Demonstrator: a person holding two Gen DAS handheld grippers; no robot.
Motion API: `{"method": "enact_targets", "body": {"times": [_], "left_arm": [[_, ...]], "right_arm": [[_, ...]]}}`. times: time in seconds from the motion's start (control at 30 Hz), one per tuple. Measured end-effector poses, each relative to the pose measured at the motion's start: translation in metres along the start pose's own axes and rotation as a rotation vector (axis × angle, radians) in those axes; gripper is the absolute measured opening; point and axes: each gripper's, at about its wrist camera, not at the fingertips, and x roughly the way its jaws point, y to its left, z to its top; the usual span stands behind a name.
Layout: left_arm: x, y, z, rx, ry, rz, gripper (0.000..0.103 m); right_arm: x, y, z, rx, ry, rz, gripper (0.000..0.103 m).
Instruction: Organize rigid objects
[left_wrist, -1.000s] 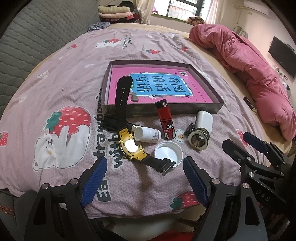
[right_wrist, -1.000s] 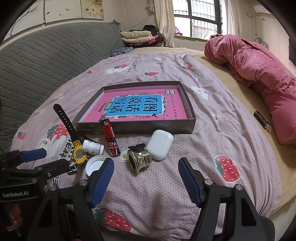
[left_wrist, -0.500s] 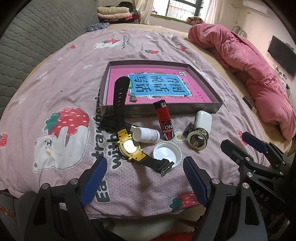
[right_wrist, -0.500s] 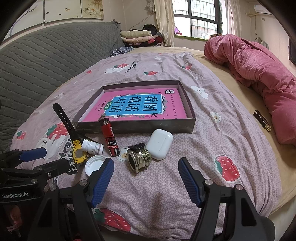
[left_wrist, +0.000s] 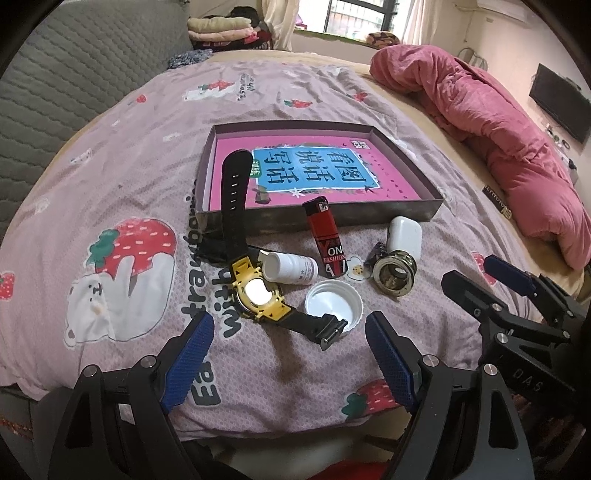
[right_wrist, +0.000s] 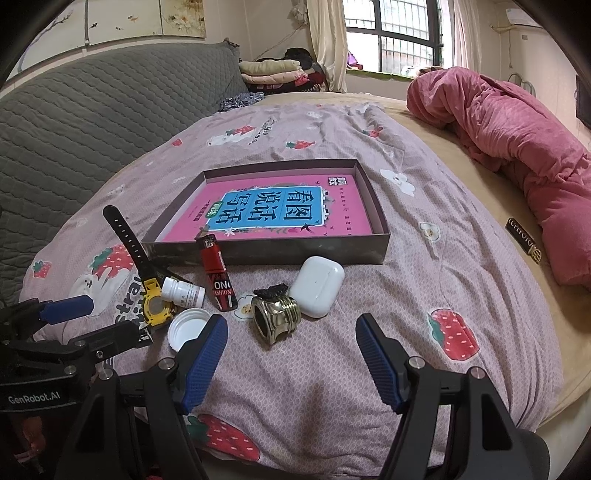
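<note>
- Blue-padded jaws of the left gripper (left_wrist: 284, 350) stand wide apart and hold nothing, low over the near edge of the bed (left_wrist: 110, 155).
- Just ahead of them lies the watch (left_wrist: 258, 295), gold case up, one strap end resting on the white cap (left_wrist: 333, 305), the other strap rising over the near wall of the box (left_wrist: 321, 218).
- Beside the watch case lies the pill bottle (left_wrist: 290, 267), on its side, mouth toward the watch.
- Right gripper (right_wrist: 290, 345) is likewise spread wide and empty, above the sheet.
- Directly ahead of it sits the brass fitting (right_wrist: 275, 317), on its side, a small dark clip (right_wrist: 271, 291) touching its far edge.
- White earbud case (right_wrist: 317, 286) lies just right of the fitting, touching or nearly so.
- Red lighter (right_wrist: 218, 277) lies left of the fitting, its head against the box wall.
- All these things are on the sheet, outside the box and along its near wall.
- Inside the box lies a pink book (right_wrist: 273, 210) with a blue label.
- Farther right, a pink quilt (right_wrist: 517, 147) is bunched along the bed; a small dark bar (right_wrist: 524, 240) lies near it.
- Grey headboard (right_wrist: 92, 118) runs along the left.
</note>
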Motion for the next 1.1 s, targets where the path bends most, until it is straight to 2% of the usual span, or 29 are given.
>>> {"method": "enact_targets", "body": {"times": [0.37,0.5,0.6,0.97,1.1], "left_arm": [[0.001,0.001,-0.001,0.007,0.006,0.0,0.085],[0.009,-0.004,-0.012,0.08,0.023,0.012,0.085],[0.017,-0.005,-0.016,0.088,0.042,0.004,0.085],[0.037,-0.007,-0.019,0.208,-0.038,0.06,0.085],[0.049,0.002,-0.015,0.222,-0.032,0.045,0.085]], "right_arm": [[0.001,0.0,0.0,0.001,0.005,0.003,0.071],[0.003,-0.001,-0.002,0.006,0.015,0.005,0.071],[0.006,-0.003,-0.003,0.015,0.025,0.007,0.071],[0.013,-0.009,-0.005,0.034,0.047,0.012,0.071],[0.015,-0.012,-0.005,0.044,0.053,0.009,0.071]]}}
